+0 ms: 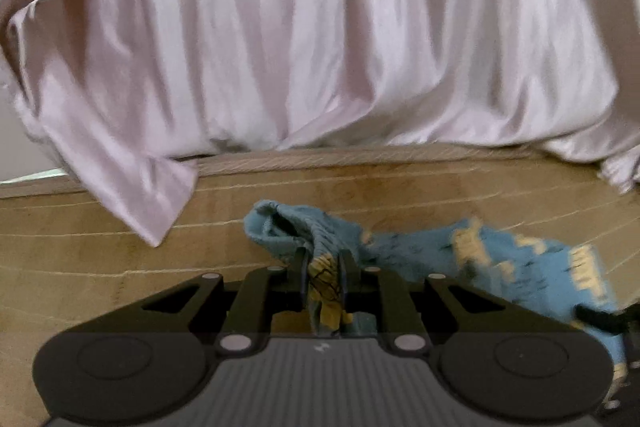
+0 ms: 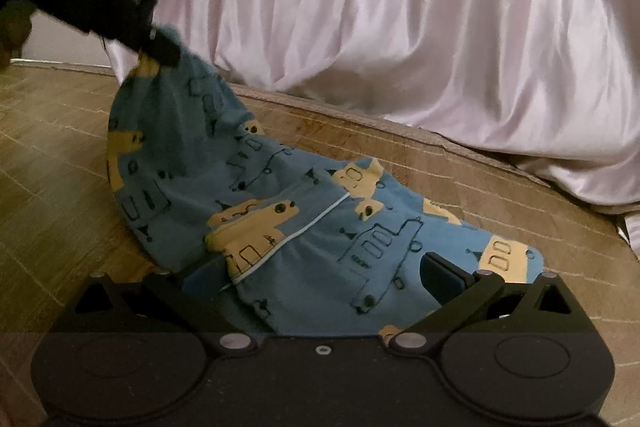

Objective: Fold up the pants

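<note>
Soft, dim indoor light; the satin drape [image 1: 320, 27] shows pale sheen along its folds. Fisheye bending darkens corners at two and ten o'clock; motion blur smears the left view.

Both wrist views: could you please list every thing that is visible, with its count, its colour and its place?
pants: one, blue with yellow and dark vehicle print, on the wooden surface, one end lifted.
satin cloth: one, pale pink, hanging in folds behind the pants, its lower edge reaching the wooden surface.
wooden surface: one, light brown with pale lines, under everything.
left gripper: one, black, closed on a bunched end of the pants, holding it above the surface.
right gripper: one, black, jaws wide apart, low over the flat end of the pants; the cloth lies between and over its fingers, not pinched.
</note>
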`<act>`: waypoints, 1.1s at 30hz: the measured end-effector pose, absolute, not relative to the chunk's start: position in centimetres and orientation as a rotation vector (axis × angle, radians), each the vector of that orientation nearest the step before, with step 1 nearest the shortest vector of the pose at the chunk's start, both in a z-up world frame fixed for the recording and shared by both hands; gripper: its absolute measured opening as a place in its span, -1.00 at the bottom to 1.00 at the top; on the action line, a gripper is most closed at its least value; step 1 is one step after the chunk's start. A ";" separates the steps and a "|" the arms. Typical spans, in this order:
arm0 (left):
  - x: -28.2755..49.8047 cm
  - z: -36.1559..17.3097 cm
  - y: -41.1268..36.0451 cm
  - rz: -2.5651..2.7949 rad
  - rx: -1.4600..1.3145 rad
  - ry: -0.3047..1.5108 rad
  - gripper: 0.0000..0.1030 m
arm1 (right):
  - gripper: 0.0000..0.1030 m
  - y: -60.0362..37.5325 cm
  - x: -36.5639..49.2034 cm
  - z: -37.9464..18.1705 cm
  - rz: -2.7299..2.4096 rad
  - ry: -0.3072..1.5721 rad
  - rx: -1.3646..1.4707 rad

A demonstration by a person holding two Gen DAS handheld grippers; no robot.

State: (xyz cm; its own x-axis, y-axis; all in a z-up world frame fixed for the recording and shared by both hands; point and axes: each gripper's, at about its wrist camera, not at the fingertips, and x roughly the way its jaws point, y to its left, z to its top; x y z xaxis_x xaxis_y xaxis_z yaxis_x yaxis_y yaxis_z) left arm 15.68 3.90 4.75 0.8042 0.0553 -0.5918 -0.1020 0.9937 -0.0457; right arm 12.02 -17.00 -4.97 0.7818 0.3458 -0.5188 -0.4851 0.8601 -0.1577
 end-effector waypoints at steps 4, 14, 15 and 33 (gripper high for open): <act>15.3 7.0 2.8 -0.014 -0.077 0.587 -0.68 | 0.98 -19.8 12.7 -3.3 0.511 0.541 -0.245; 15.3 11.3 -5.8 -0.252 0.066 0.544 -0.68 | 0.99 -28.2 12.0 0.5 0.379 0.519 -0.262; 15.4 11.3 -6.9 -0.276 0.082 0.553 -0.68 | 0.99 -29.1 12.3 0.5 0.333 0.525 -0.266; 18.0 0.6 -22.5 -0.616 0.324 0.759 -0.60 | 0.99 -38.1 14.2 -1.8 0.000 0.617 0.001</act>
State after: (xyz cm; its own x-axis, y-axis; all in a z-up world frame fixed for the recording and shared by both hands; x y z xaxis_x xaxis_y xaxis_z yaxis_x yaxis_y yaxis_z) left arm 18.03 -22.51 0.56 0.5632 -0.4006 -0.7228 0.6253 0.7784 0.0558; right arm 14.22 -38.12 -1.79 0.8155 0.0007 -0.5787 -0.0001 1.0000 0.0009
